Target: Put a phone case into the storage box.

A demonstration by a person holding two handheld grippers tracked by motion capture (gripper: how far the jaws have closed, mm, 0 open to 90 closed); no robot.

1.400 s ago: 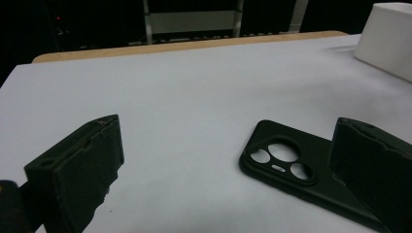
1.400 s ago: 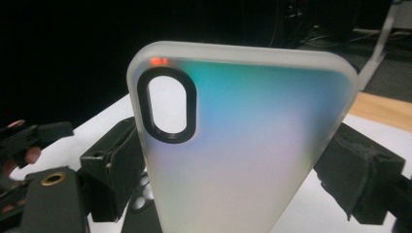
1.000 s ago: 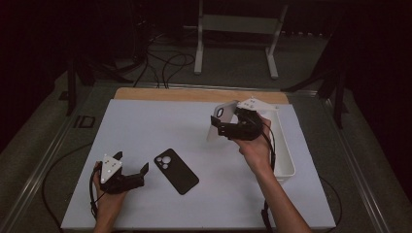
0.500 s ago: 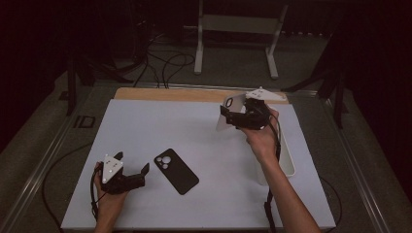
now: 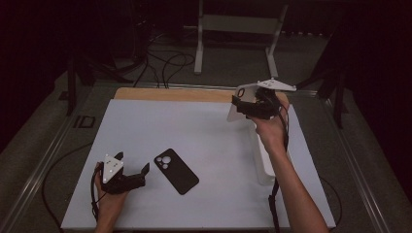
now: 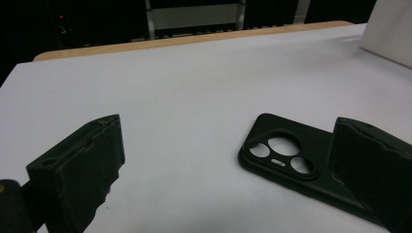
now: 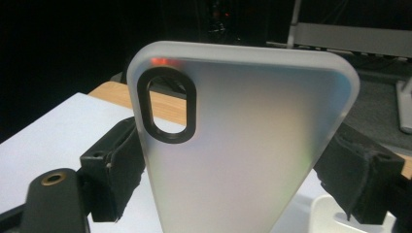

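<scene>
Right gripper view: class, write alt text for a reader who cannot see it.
A frosted white phone case with a black-ringed camera cutout stands upright, clamped by its edges between the right gripper and its two black jaws, above a white table.

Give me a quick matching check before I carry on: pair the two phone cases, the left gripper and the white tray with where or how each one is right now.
Things:
1. frosted white phone case
2. black phone case
3. left gripper
4. white tray

States:
A. lying flat on the white table top
B. jaws open, nothing between them
C. clamped across its width in the right gripper, lifted off the table
D. standing at the table's right edge

Pairs: 1-C, 2-A, 3-B, 4-D
</scene>
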